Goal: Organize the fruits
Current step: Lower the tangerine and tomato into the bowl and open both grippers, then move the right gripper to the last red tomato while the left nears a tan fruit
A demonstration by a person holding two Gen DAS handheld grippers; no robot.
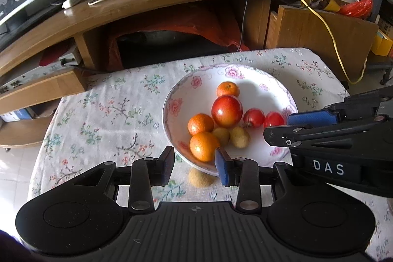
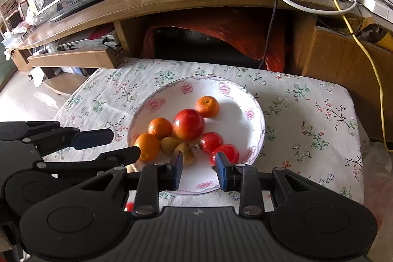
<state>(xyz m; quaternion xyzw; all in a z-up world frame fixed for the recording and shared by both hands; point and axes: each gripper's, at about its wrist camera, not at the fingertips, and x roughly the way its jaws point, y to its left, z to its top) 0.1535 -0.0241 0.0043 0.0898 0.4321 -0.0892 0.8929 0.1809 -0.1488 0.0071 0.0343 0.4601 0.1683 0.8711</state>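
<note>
A white floral bowl (image 1: 176,100) (image 2: 245,95) sits on the flowered tablecloth and holds a big red apple (image 1: 227,110) (image 2: 188,124), three oranges (image 1: 200,124), two small red fruits (image 2: 210,142) and two small yellow-brown fruits (image 1: 239,137). One yellow-brown fruit (image 1: 201,178) lies on the cloth in front of the bowl, between the fingers of my left gripper (image 1: 195,165), which is open and empty. My right gripper (image 2: 200,170) is open and empty over the bowl's near rim. A small red fruit (image 2: 129,206) peeks out below it.
A wooden TV stand (image 1: 147,1) with a screen, router and tangled cables stands behind the small cloth-covered table (image 1: 98,109). The table's edges drop to the tiled floor (image 1: 14,163) on the left. Each gripper shows in the other's view (image 1: 319,124) (image 2: 81,139).
</note>
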